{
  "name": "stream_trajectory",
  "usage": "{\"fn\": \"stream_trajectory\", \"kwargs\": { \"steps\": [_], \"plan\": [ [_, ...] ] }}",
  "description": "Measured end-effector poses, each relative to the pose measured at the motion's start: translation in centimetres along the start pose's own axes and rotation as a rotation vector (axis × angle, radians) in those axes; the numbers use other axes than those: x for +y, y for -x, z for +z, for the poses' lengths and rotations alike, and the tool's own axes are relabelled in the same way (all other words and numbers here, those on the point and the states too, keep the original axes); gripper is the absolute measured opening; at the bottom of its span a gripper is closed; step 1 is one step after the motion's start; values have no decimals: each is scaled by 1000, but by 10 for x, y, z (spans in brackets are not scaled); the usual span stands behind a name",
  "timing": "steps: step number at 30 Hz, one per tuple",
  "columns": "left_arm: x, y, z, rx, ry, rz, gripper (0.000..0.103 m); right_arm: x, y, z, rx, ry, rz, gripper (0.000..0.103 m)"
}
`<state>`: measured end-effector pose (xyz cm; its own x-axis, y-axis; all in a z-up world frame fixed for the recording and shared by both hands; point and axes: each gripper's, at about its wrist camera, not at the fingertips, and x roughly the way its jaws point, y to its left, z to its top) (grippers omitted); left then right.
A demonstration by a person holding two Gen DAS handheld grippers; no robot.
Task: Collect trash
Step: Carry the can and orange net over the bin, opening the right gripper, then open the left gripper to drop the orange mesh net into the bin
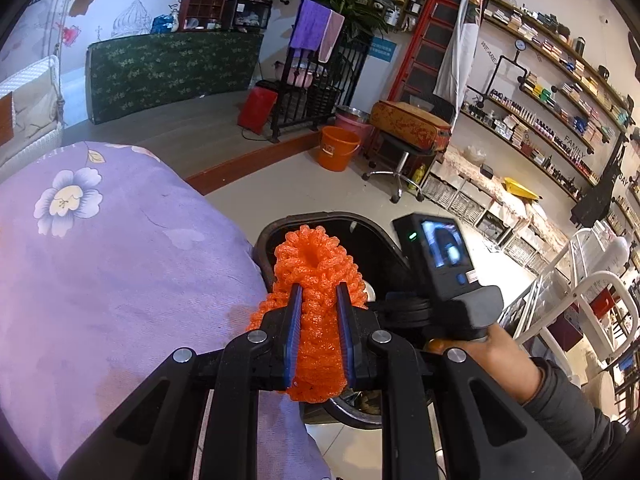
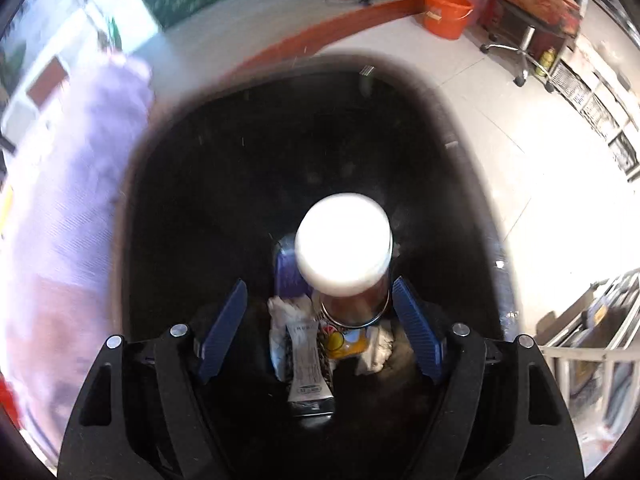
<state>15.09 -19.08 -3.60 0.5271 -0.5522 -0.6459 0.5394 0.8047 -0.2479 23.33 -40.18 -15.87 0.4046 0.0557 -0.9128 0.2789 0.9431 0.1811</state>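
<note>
My left gripper point(image 1: 319, 294) is shut on an orange foam net sleeve point(image 1: 316, 276) and holds it at the edge of the purple flowered bedding point(image 1: 100, 260), over the near rim of a dark trash bin point(image 1: 320, 220). My right gripper point(image 2: 318, 300) is open above the bin's mouth point(image 2: 280, 140). A jar with a white lid point(image 2: 343, 252) is in the air between the open fingers, touching neither, blurred, over the bin. At the bin's bottom lie a tube point(image 2: 306, 364), white tissue point(image 2: 288, 312) and a yellow wrapper point(image 2: 348, 342). The right gripper body also shows in the left wrist view point(image 1: 444, 264).
An orange bucket point(image 1: 338, 148) and a pink one stand on the tiled floor beyond the bin, next to a wheeled stool point(image 1: 400, 160). A white rack point(image 1: 592, 300) stands at the right. Shelves of products line the right wall. A green mattress point(image 1: 172, 68) leans at the back.
</note>
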Motion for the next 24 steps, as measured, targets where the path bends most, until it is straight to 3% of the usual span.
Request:
{"fn": "stream_trajectory", "kwargs": {
  "steps": [4,6,11,16,24],
  "plan": [
    [-14,-10,-3,25,-37,-17,17,-13,44,-7,-150,-55,70,77],
    [-21,-16,-4,44,-59,-32,17,-18,70,-19,-241,-72,66,85],
    [-44,-36,-7,89,-139,-62,17,-43,108,-32,-366,-170,45,86],
    [-56,-56,-8,136,-156,-79,17,-74,129,-46,-408,-282,49,86],
    [-69,-80,-15,207,-188,-83,17,-86,127,-50,-414,-322,52,86]
  ]
}}
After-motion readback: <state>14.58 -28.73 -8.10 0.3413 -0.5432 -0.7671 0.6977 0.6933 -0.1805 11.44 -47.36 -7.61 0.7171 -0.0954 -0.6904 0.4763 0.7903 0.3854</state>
